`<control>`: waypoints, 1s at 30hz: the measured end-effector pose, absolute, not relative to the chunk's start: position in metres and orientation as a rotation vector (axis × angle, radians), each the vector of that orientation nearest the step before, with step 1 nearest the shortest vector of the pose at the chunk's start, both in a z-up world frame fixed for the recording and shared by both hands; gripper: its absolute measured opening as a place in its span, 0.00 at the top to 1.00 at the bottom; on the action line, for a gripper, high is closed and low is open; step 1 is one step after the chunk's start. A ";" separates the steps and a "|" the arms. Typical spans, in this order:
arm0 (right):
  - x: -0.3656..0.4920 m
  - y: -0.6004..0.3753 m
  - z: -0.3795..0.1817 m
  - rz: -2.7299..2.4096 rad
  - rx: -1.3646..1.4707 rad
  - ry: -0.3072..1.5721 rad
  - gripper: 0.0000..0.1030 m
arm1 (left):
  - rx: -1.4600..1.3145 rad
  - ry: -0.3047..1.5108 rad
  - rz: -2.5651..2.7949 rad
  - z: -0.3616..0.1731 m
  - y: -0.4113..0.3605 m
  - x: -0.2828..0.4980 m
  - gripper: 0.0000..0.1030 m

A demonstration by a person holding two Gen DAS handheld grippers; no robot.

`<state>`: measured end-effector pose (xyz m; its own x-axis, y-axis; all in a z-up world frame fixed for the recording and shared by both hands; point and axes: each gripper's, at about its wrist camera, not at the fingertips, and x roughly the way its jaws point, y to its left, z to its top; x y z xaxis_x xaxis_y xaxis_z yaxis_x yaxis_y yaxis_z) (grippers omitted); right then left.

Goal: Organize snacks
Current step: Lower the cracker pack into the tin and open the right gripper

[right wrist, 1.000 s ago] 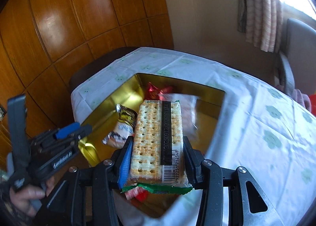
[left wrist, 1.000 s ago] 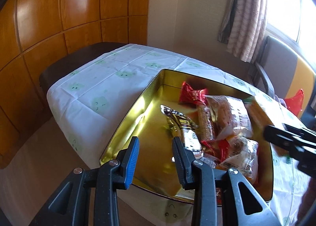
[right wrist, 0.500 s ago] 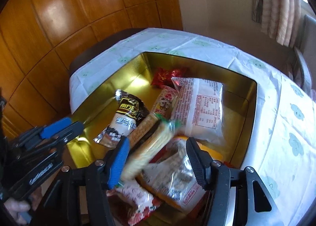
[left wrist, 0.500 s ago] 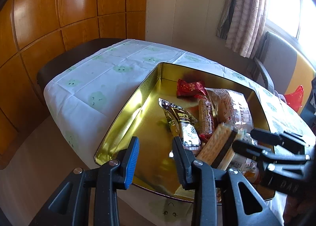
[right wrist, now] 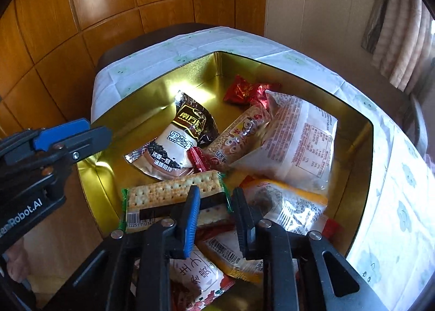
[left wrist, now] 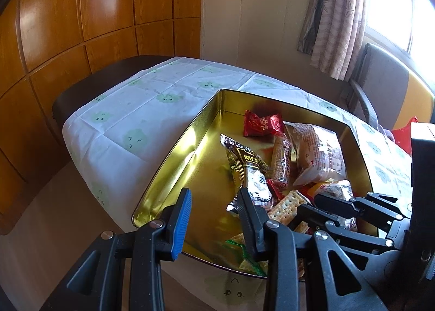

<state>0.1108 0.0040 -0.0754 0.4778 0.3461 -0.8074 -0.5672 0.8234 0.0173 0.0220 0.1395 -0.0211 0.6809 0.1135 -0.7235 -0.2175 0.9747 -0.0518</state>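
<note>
A gold tin (left wrist: 174, 158) (right wrist: 103, 175) on the table holds several snack packs. A cracker pack (right wrist: 174, 191) (left wrist: 284, 209) lies flat in the tin's near end, free of the fingers. My right gripper (right wrist: 216, 210) is open just above and behind it; it also shows in the left wrist view (left wrist: 323, 210). My left gripper (left wrist: 214, 215) is open and empty over the tin's near left edge; it shows at the left of the right wrist view (right wrist: 73, 134). A black sesame pack (right wrist: 185, 137), a red candy pack (right wrist: 244, 90) and a large clear bag (right wrist: 301, 137) lie farther in.
The table has a white cloth with green prints (left wrist: 152, 104). Wood panelling (left wrist: 81, 25) is on the left. A chair (left wrist: 386, 88) and a curtain (left wrist: 334, 12) stand at the far right. A red bag (left wrist: 405, 134) lies beyond the tin.
My right gripper carried the cracker pack down into the tin, opened and let it go; the pack now lies flat. My left gripper barely moved.
</note>
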 end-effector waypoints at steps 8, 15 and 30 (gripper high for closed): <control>0.105 -0.001 -0.075 0.558 -0.245 0.907 0.73 | -0.132 0.797 0.178 -0.018 0.135 0.019 0.66; 0.094 -0.009 -0.062 0.518 -0.206 0.862 0.69 | -0.127 0.789 0.166 -0.014 0.130 0.016 0.65; 0.050 -0.066 -0.030 0.289 -0.095 0.699 0.38 | -0.097 0.742 0.136 -0.006 0.101 -0.001 0.65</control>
